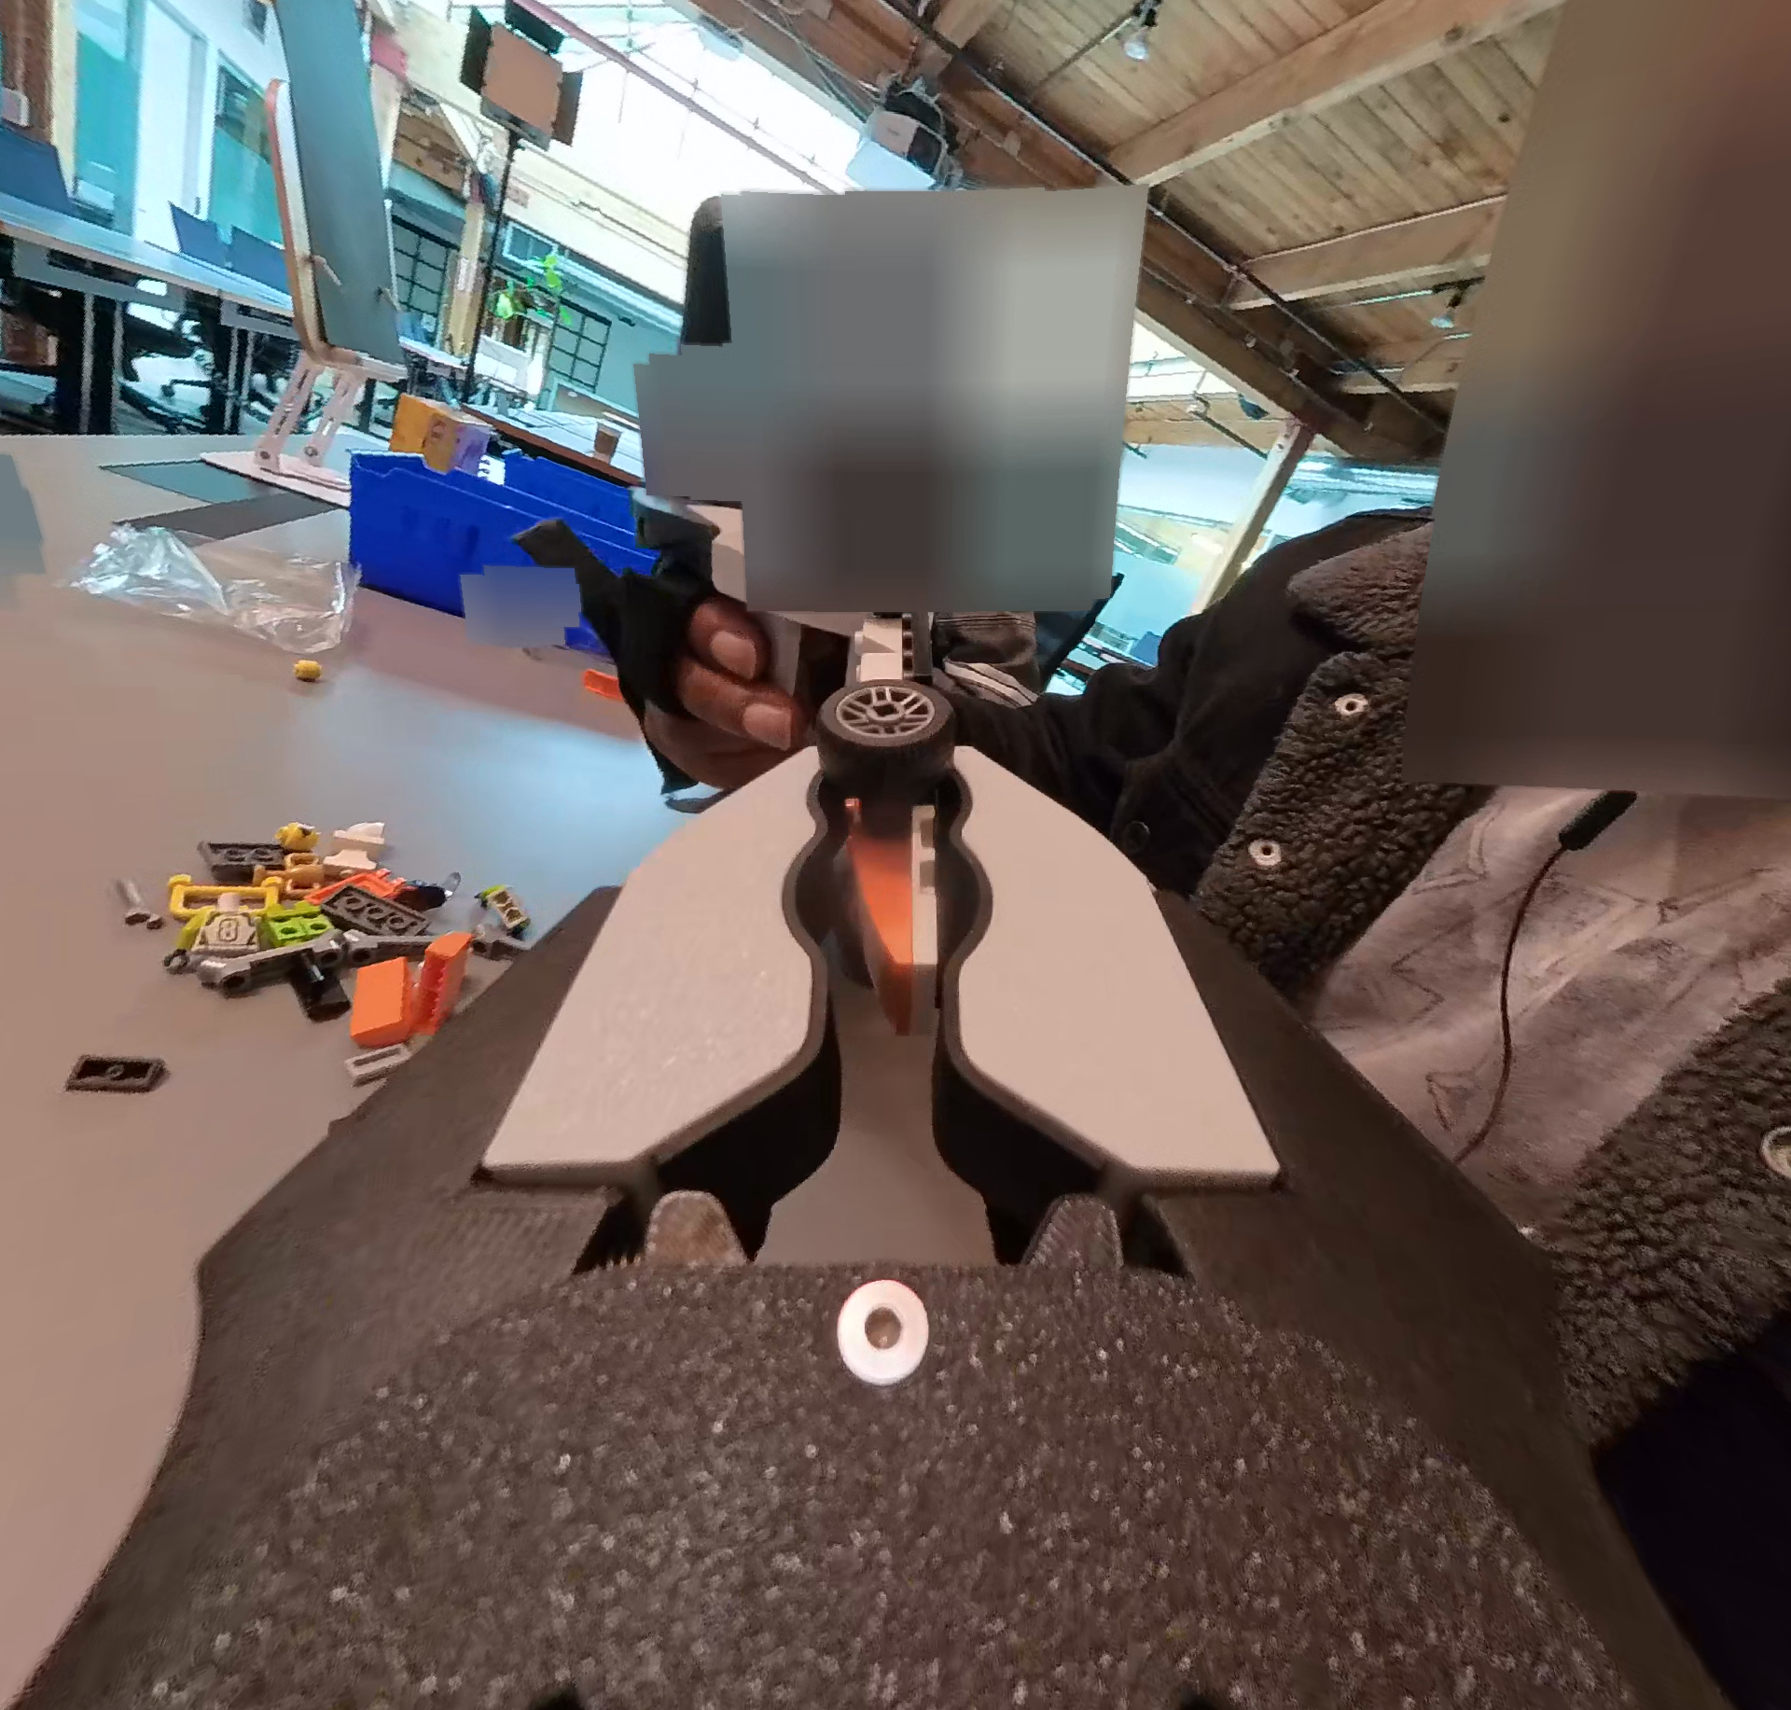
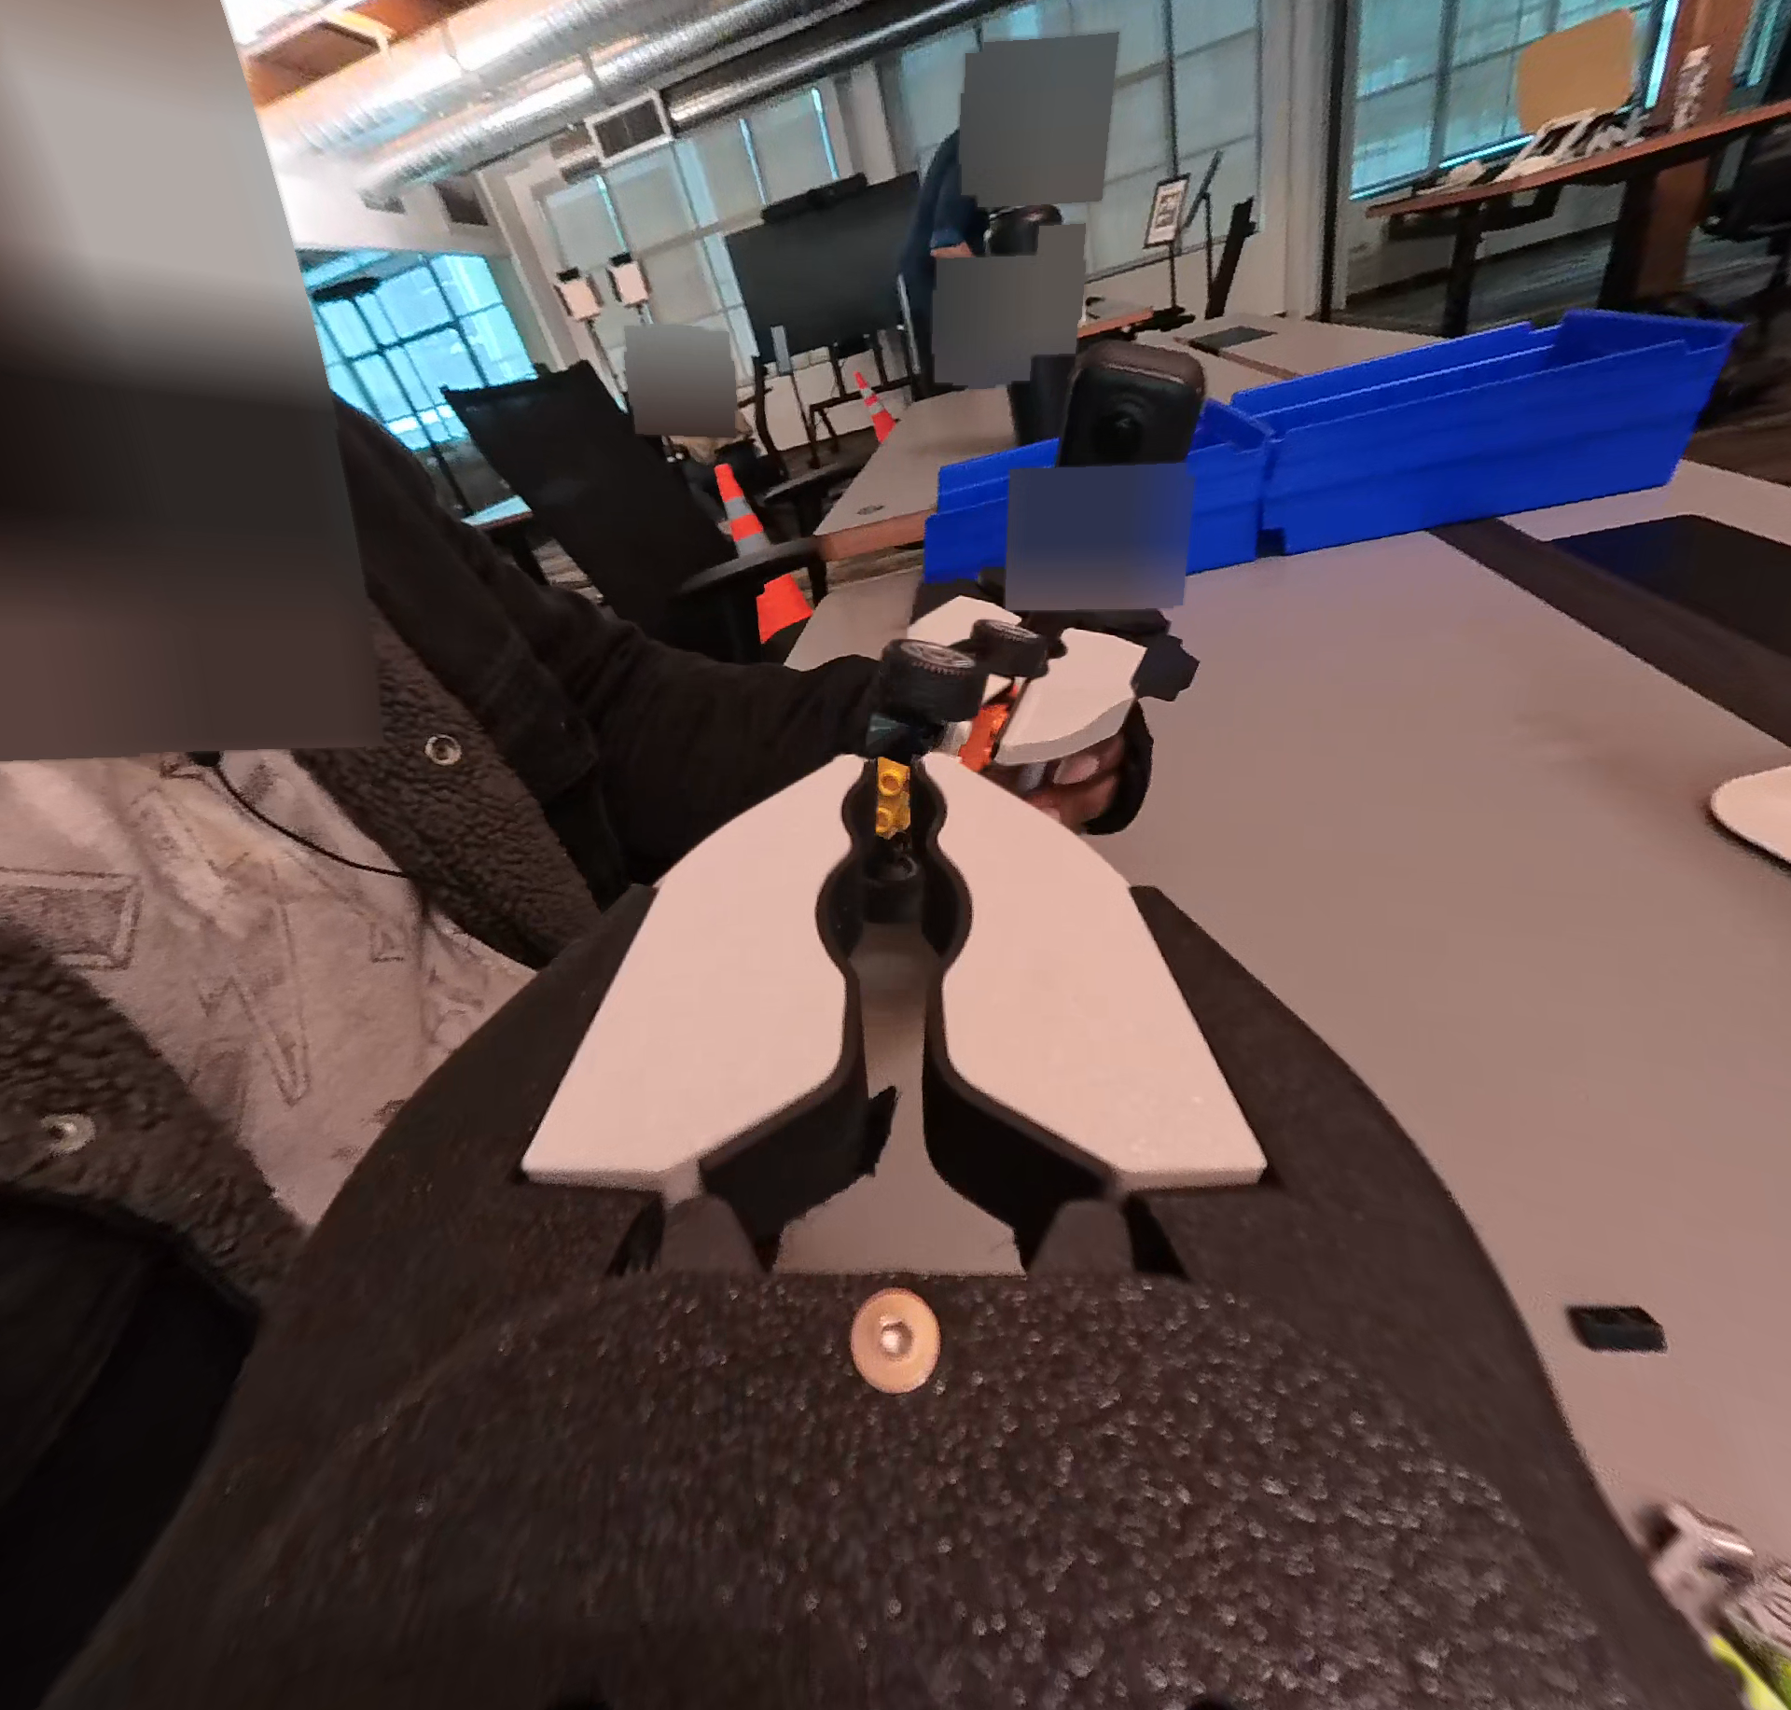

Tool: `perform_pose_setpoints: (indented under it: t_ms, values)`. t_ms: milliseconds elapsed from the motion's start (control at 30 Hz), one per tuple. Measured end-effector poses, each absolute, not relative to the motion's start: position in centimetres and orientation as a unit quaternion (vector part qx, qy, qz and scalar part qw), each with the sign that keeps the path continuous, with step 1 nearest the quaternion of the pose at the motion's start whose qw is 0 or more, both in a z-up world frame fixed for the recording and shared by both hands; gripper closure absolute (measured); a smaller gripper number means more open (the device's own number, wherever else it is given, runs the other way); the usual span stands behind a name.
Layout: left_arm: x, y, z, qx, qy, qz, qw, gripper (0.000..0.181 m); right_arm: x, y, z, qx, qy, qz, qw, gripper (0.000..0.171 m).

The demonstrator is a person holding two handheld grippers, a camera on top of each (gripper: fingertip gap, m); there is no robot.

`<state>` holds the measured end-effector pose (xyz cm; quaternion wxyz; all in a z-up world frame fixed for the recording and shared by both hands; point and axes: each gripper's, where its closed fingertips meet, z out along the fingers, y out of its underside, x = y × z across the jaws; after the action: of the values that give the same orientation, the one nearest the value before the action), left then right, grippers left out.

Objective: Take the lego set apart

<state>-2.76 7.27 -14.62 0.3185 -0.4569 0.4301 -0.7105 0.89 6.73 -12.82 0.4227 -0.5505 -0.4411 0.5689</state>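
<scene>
Both grippers hold one small lego car in the air above the grey table [image 1: 291,772]. My left gripper [image 1: 887,791] is shut on its orange and white body [image 1: 896,917], and a black wheel with a grey hub [image 1: 884,723] sticks out past the fingertips. My right gripper [image 2: 896,772] is shut on a yellow part [image 2: 892,796] at the other end of the same car, just below two black wheels [image 2: 930,675]. The left gripper's grey fingers [image 2: 1066,694] show beyond these wheels, clamped on the orange body [image 2: 989,728]. The two grippers face each other, tip to tip.
A pile of loose lego pieces [image 1: 320,927] lies on the table to the left. Nearby are a small black plate [image 1: 114,1072], a yellow bit [image 1: 306,670], a clear plastic bag [image 1: 223,578] and blue bins [image 1: 485,520] [image 2: 1454,423]. The person's dark jacket [image 1: 1357,791] is close by. Left tips and right tips are each some 20 centimeters from the small black plate [image 1: 114,1072].
</scene>
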Motion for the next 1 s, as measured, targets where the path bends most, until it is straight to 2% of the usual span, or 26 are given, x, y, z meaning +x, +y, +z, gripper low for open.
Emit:
perform_pose_setpoints:
  t_ms: [400,500,567,633,867,1000]
  values:
    - [-4.0,5.5,-13.3,-0.407,0.454,-0.735,0.298,0.162,-0.2,4.5,-13.9,-0.523,-0.481,0.581,0.397,0.169]
    - [-4.2,5.4,-13.3,-0.405,0.456,-0.734,0.298,0.161,-0.1,5.2,-14.8,-0.542,-0.483,0.557,0.403,0.17]
    - [-4.3,3.1,-12.2,-0.351,0.472,-0.767,0.257,0.163,-0.1,6.8,-16.9,-0.583,-0.488,0.503,0.412,0.171]
    - [-2.7,3.0,-13.9,-0.388,0.5,-0.727,0.267,0.163,-0.4,6.4,-17.3,-0.576,-0.487,0.519,0.401,0.171]
    - [-4.5,5.1,-12.5,-0.372,0.443,-0.76,0.296,0.163,0.5,6.2,-14.8,-0.557,-0.491,0.498,0.448,0.171]
    - [-4.8,5.7,-12.1,-0.365,0.426,-0.767,0.311,0.163,-0.5,4.6,-14.4,-0.548,-0.528,0.464,0.453,0.146]
